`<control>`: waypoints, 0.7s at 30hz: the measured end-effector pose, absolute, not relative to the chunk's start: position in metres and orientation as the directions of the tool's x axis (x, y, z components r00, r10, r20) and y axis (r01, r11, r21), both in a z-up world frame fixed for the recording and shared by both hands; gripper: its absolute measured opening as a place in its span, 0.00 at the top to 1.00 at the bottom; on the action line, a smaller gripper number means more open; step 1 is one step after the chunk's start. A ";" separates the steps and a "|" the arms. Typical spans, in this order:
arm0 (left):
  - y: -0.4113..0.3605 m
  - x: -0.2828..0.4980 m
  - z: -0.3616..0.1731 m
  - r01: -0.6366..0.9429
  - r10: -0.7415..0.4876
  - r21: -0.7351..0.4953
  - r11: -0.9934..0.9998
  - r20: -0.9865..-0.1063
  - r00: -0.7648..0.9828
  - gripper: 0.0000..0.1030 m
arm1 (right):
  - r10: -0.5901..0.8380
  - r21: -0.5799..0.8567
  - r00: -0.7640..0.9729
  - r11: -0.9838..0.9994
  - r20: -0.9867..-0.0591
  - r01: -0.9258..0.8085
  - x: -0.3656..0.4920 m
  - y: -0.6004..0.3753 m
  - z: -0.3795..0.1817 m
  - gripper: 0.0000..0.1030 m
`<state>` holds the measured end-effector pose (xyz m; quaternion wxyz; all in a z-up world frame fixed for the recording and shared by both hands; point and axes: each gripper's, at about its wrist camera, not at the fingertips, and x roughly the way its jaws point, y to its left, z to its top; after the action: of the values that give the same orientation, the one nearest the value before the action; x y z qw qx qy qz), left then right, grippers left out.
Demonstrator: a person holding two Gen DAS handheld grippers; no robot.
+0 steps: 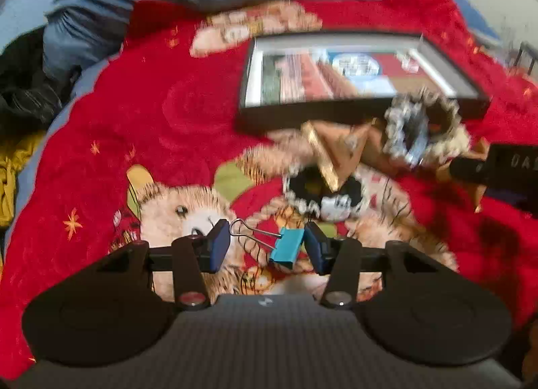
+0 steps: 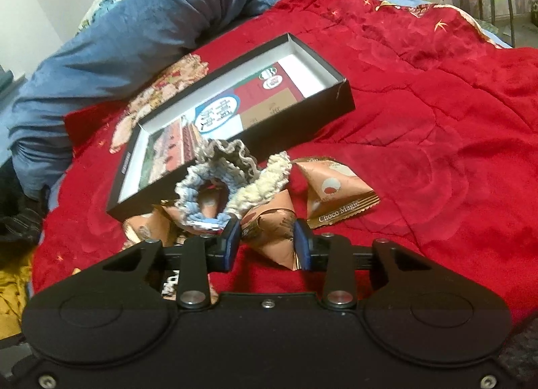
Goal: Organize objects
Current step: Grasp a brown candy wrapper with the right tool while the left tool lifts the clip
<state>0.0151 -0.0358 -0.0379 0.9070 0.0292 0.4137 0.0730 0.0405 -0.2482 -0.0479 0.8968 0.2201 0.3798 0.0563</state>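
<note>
**Loose clip, soft bed: where this tidy-up could slip**

The red blanket (image 2: 420, 120) on the bed gives a yielding, uneven floor, so the black box (image 2: 346, 93), lying open with a printed card inside, could tip or slide if nudged at its near wall. The scrunchies (image 2: 215, 187) rest against that wall and on the snack packets (image 2: 336, 187), a pile likely to drag along together if one piece is pulled.

The right hand-held gripper (image 2: 267, 241) sits low, aimed at the box, its pads half open around a triangular packet (image 2: 269, 231); whether they touch it I cannot tell. The left hand-held gripper (image 1: 267, 244) hovers wide open over the blanket; the blue binder clip (image 1: 285, 247) lies against its right pad only, ungripped, and could skid away as the pads close
</note>
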 end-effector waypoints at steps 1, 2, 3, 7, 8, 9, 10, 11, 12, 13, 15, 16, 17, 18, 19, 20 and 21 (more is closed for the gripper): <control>-0.036 0.013 -0.035 -0.110 0.157 0.112 0.988 -0.737 0.658 0.49 | 0.276 0.446 0.708 0.893 -0.650 0.061 0.038 -0.249 -0.046 0.68; -0.036 0.010 -0.032 -0.111 0.154 0.107 0.988 -0.729 0.667 0.49 | 0.283 0.450 0.712 0.891 -0.643 0.053 0.035 -0.249 -0.044 0.68; -0.036 0.009 -0.030 -0.114 0.151 0.101 0.988 -0.723 0.674 0.49 | 0.286 0.452 0.715 0.891 -0.638 0.047 0.033 -0.248 -0.042 0.68; -0.034 0.003 -0.025 -0.116 0.136 0.076 0.990 -0.705 0.696 0.49 | 0.299 0.458 0.732 0.888 -0.612 0.021 0.024 -0.245 -0.035 0.68; -0.033 0.002 -0.024 -0.116 0.129 0.067 0.991 -0.696 0.706 0.49 | 0.301 0.459 0.738 0.888 -0.604 0.013 0.022 -0.244 -0.033 0.68; -0.032 0.001 -0.021 -0.114 0.124 0.060 0.992 -0.687 0.716 0.49 | 0.303 0.458 0.743 0.889 -0.597 0.006 0.021 -0.243 -0.032 0.68; -0.032 0.000 -0.019 -0.114 0.120 0.053 0.992 -0.675 0.728 0.49 | 0.301 0.455 0.748 0.890 -0.591 0.001 0.019 -0.241 -0.031 0.68; -0.032 -0.002 -0.017 -0.112 0.115 0.047 0.993 -0.664 0.739 0.49 | 0.301 0.452 0.753 0.892 -0.585 -0.005 0.018 -0.240 -0.029 0.68; -0.032 -0.004 -0.015 -0.107 0.106 0.039 0.993 -0.654 0.749 0.49 | 0.302 0.449 0.757 0.893 -0.579 -0.012 0.016 -0.238 -0.028 0.68; -0.032 -0.005 -0.013 -0.101 0.096 0.029 0.995 -0.643 0.760 0.49 | 0.304 0.449 0.760 0.893 -0.574 -0.019 0.015 -0.238 -0.027 0.68; -0.032 -0.009 -0.010 -0.087 0.079 0.018 0.996 -0.623 0.778 0.49 | 0.312 0.455 0.767 0.890 -0.561 -0.030 0.014 -0.237 -0.025 0.68; -0.033 -0.011 -0.009 -0.082 0.073 0.014 0.997 -0.613 0.787 0.49 | 0.315 0.459 0.770 0.888 -0.555 -0.033 0.013 -0.238 -0.024 0.68; -0.034 -0.012 -0.007 -0.076 0.068 0.012 0.997 -0.603 0.795 0.49 | 0.316 0.462 0.774 0.886 -0.549 -0.034 0.012 -0.238 -0.023 0.68; -0.034 -0.013 -0.006 -0.071 0.062 0.008 0.997 -0.592 0.803 0.49 | 0.320 0.468 0.776 0.883 -0.544 -0.036 0.012 -0.239 -0.023 0.68; -0.035 -0.014 -0.004 -0.066 0.055 0.003 0.998 -0.584 0.810 0.49 | 0.328 0.479 0.780 0.877 -0.533 -0.041 0.011 -0.241 -0.022 0.68; -0.035 -0.015 -0.003 -0.061 0.047 -0.005 0.998 -0.577 0.816 0.49 | 0.336 0.491 0.782 0.870 -0.525 -0.045 0.011 -0.241 -0.021 0.68; -0.035 -0.015 -0.002 -0.055 0.037 -0.014 0.998 -0.570 0.821 0.49 | 0.347 0.504 0.784 0.862 -0.515 -0.051 0.010 -0.242 -0.021 0.68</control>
<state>-0.0153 -0.0347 -0.0016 0.9540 -0.0149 0.2986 0.0243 0.0103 -0.2425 -0.0209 0.9139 0.2386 0.3099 0.1088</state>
